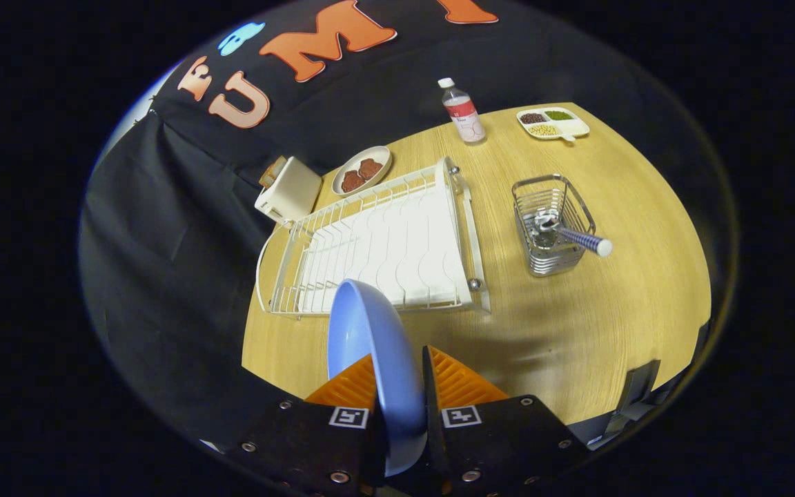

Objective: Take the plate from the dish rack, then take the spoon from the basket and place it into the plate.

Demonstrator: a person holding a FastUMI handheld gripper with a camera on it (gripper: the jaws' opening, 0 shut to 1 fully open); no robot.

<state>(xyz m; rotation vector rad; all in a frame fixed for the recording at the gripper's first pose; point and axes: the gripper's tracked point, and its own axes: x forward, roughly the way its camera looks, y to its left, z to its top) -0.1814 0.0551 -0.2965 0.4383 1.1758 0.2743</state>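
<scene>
Gripper view: jaws clamp the blue plate point(370, 345); spoon point(570, 235) lies in the wire basket point(553, 224).

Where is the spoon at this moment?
In the gripper view, the spoon lies tilted in the wire basket, beyond the fingers and to the right of the dish rack.

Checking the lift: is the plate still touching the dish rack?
Cannot tell. In the gripper view the plate, clamped between the jaws, overlaps the dish rack edge; no gap or contact shows.
</scene>
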